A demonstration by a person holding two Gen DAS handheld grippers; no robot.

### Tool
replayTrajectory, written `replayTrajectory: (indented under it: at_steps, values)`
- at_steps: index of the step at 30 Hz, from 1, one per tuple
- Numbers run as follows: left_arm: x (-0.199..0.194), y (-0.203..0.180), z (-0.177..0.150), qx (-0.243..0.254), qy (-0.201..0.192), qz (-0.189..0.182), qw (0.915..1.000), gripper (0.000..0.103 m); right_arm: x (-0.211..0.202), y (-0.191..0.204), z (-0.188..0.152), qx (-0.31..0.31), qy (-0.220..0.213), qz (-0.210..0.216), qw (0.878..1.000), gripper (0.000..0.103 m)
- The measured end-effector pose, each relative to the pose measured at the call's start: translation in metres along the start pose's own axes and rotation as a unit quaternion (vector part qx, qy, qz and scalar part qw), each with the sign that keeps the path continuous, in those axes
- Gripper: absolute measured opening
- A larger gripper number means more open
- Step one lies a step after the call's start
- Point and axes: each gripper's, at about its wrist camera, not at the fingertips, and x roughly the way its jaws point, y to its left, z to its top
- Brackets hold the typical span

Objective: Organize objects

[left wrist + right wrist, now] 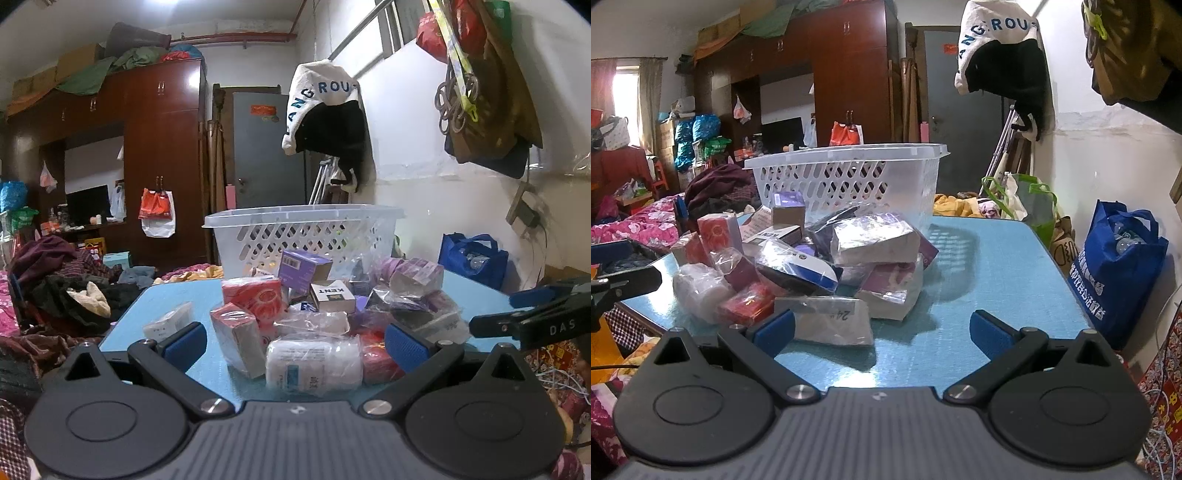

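A heap of small boxes and plastic-wrapped packets (314,310) lies on a blue table (184,295), in front of a white slotted basket (303,232). Among them are red boxes (255,295), a purple box (303,267) and a white bottle in wrap (314,365). My left gripper (295,343) is open just short of the near side of the heap, with nothing between its pads. My right gripper (882,332) is open too, low over the table (997,277); a wrapped grey packet (831,317) lies by its left pad. The basket (849,177) stands behind the heap (812,258).
The other gripper shows at the right edge of the left wrist view (535,317) and at the left edge of the right wrist view (620,284). A blue bag (1119,266) stands right of the table by the wall. Clothes (62,288) lie piled on the left.
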Motion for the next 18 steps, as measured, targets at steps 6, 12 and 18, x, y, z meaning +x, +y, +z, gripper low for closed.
replayTrajectory:
  at_steps: [6, 12, 18]
  values:
    - [0.0056, -0.0064, -0.0039, 0.02, 0.021, -0.009, 0.9995, 0.103, 0.0017, 0.0028, -0.0008, -0.004, 0.005, 0.012, 1.0, 0.103]
    - [0.001, -0.0081, -0.0036, 0.025, 0.011, -0.008, 0.9996, 0.103, 0.0019, 0.004, -0.0009, -0.003, 0.005, 0.011, 1.0, 0.103]
    - [0.0056, -0.0077, -0.0044, 0.025, 0.018, -0.014, 0.9994, 0.103, 0.0018, 0.0039, -0.0008, -0.003, 0.005, 0.012, 1.0, 0.103]
